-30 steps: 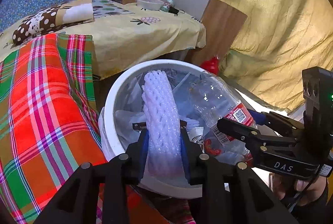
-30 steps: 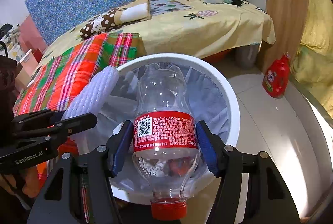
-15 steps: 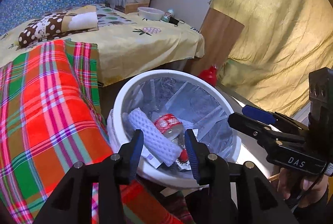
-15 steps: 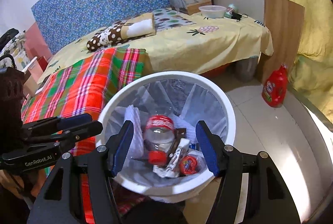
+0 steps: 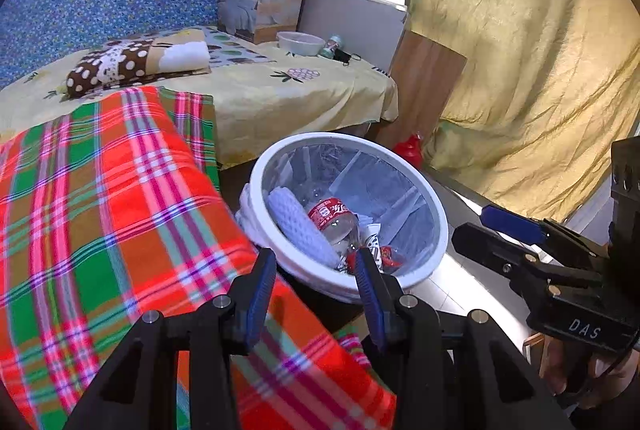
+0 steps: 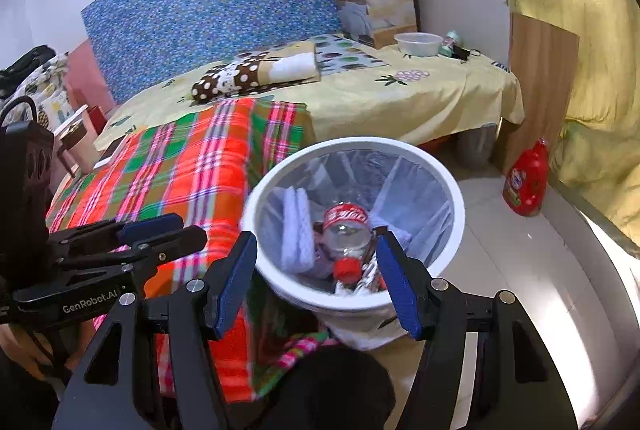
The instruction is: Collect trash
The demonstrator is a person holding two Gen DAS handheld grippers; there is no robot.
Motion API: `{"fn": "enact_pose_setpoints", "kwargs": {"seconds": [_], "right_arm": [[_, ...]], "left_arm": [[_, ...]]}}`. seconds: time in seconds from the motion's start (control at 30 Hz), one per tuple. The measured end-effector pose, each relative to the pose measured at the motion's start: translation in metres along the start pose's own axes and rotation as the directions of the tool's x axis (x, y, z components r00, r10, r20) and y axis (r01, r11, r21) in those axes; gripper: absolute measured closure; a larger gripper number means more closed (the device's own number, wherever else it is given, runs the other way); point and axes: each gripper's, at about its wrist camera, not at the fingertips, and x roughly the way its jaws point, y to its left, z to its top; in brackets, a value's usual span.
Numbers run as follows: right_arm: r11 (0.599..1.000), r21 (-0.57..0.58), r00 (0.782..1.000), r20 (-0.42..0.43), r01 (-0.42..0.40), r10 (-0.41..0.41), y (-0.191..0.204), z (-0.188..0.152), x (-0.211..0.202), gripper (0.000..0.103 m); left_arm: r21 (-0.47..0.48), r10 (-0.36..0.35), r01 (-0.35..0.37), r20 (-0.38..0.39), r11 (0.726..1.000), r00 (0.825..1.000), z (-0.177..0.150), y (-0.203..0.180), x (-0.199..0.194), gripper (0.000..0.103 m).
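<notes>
Bedroom w/ bed in yellow fruit-print sheet (image 6: 420, 98), red-green plaid blanket (image 5: 100, 210) on near side, white tile floor. Round white plastic trash bin w/ clear liner (image 6: 456, 198) stands on floor just beside bed edge. Inside bin: clear plastic bottle w/ red label + red cap (image 6: 346, 234), white foam net sleeve (image 5: 296, 226), small crumpled wrappers. Left gripper (image 5: 316, 294) jaws spread, nothing between; log-wise they widened a moment ago, foam sleeve lies in bin below. Right gripper (image 6: 316, 282) jaws also spread, empty, bottle lies loose in bin, not pinched. Step in hand, my read: drop-off done for both items, hands above bin rim. Next prob needs locating more trash; none obvious in view, so can't tell target. Text: "GenRobot.AI" on left gripper body, "DAS" on right gripper body; bottle label has white script, unreadable. Red detergent jug (image 6: 526, 182) by wood board, label too small.
</notes>
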Motion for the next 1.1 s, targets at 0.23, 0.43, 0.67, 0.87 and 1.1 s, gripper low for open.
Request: {"fn": "enact_pose_setpoints", "kwargs": {"seconds": [0.23,0.43,0.67,0.87,1.1], "right_arm": [[1.0,-0.013,1.0,0.02,0.001,-0.001,0.011,-0.011,-0.013,0.039],[1.0,-0.013,1.0,0.025,-0.002,0.002,0.018,-0.022,-0.023,0.039],[1.0,-0.024,1.0,0.029,-0.004,0.005,0.026,-0.029,-0.03,0.04],[1.0,-0.027,1.0,0.03,-0.006,0.007,0.029,-0.031,-0.03,0.039],[0.999,-0.032,1.0,0.027,-0.009,0.01,0.03,-0.031,-0.029,0.039]], "left_arm": [[-0.016,0.043,-0.043,0.054,0.999,0.998,-0.016,0.005,-0.038,0.062],[-0.021,0.065,-0.064,0.056,0.998,0.996,-0.03,0.006,-0.054,0.062],[-0.026,0.079,-0.078,0.054,0.997,0.995,-0.046,0.006,-0.067,0.062],[-0.033,0.091,-0.089,0.065,0.995,0.994,-0.049,0.008,-0.072,0.062],[-0.037,0.098,-0.096,0.067,0.995,0.993,-0.05,0.01,-0.075,0.062]]}}
